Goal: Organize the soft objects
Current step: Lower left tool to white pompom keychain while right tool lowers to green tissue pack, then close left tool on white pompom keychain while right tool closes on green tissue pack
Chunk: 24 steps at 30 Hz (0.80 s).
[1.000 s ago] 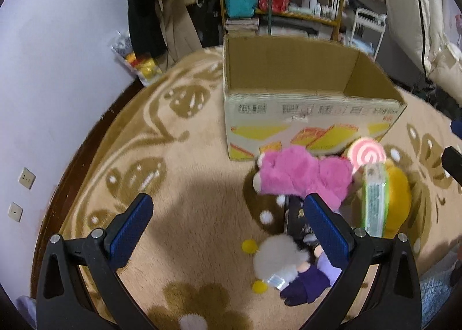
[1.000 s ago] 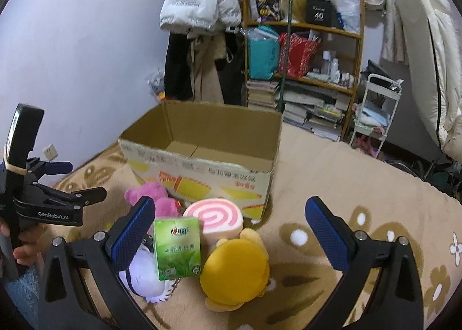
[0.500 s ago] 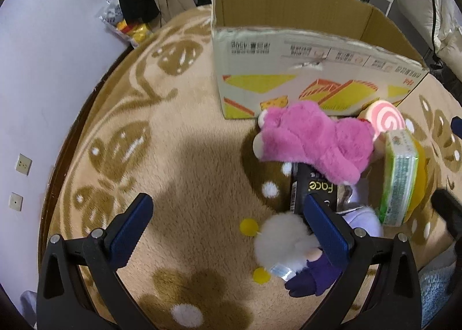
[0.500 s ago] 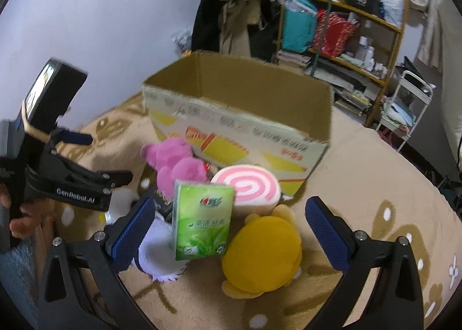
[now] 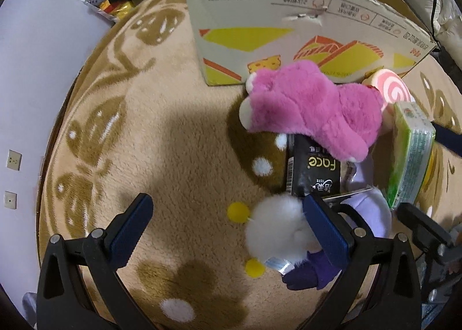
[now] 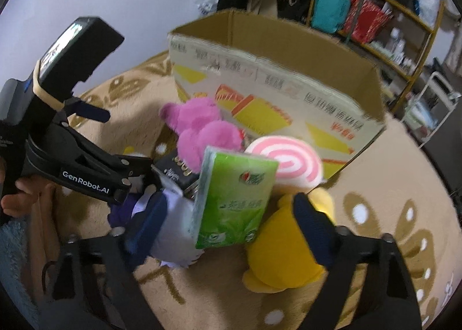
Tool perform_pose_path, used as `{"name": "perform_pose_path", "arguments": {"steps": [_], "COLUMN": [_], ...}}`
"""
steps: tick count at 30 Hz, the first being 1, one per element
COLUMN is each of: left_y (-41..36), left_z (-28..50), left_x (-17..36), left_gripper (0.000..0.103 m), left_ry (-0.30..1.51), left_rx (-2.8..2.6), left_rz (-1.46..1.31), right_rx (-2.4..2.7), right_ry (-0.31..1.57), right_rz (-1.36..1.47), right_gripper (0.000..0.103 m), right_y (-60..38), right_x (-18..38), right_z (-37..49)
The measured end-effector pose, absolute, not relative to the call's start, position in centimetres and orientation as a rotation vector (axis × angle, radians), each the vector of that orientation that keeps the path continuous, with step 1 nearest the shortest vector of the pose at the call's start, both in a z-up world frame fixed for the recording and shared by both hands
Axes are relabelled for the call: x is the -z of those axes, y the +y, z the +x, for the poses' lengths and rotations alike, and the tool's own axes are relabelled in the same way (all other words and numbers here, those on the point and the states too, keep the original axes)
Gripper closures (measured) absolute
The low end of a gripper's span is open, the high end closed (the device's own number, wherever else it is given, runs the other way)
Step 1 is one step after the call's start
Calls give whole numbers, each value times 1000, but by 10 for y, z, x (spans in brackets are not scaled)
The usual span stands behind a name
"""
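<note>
On the patterned rug [image 5: 150,139], in front of the open cardboard box [image 6: 288,76], the soft things lie heaped: a pink plush [image 5: 311,107], a pink-swirl cushion [image 6: 288,159], a yellow plush [image 6: 277,255], a white-and-purple doll [image 5: 277,231], with a green tissue pack [image 6: 236,200] standing on edge and a black packet [image 5: 314,171] tucked under the pink one. The right gripper [image 6: 231,217] straddles the green pack, its jaws just narrowing from full spread but not pressing yet, one pad against the doll's pale cloth, the other over the yellow plush. The danger here, as I read it: the pads close on pack plus plush together, or the upright pack tips over and slips out. The left gripper [image 5: 228,229] hangs spread wide over the doll, nothing pinched, its right finger [image 5: 326,229] lying across the white fluff. Both tools work the same heap and look near each other, so a knock between them seems possible. Fluff compresses, too, so a shallow bite may pull free on the lift
</note>
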<state>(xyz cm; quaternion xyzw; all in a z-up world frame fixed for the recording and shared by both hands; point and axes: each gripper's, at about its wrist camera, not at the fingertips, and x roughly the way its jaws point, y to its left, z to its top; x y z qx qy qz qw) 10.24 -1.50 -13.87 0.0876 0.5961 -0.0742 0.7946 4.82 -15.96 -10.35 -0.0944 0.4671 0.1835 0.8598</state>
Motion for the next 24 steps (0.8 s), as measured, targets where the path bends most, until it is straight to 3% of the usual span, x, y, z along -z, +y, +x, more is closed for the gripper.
{"name": "perform_pose_path", "arguments": {"steps": [3, 11, 14, 16, 20, 24], "left_y": [-17, -14, -15, -19, -25, -27], "left_z": [104, 107, 105, 103, 100, 97], "left_x": [141, 147, 150, 151, 155, 152], "left_gripper": [0, 0, 2, 15, 29, 51], "left_ry": [1296, 1330, 1350, 1363, 1400, 1407], "left_rx": [169, 203, 234, 273, 320, 366], "left_rz": [190, 150, 141, 135, 97, 44], "right_rx": [-413, -377, -385, -382, -384, -378], "right_ry": [1022, 1068, 1078, 1080, 1082, 1079], "right_rz": [-175, -141, -134, -148, -155, -142], "right_gripper": [31, 40, 50, 51, 52, 53], "right_y": [-156, -156, -159, -161, -157, -160], "right_x": [112, 124, 125, 124, 125, 124], "right_z": [51, 59, 60, 58, 58, 58]}}
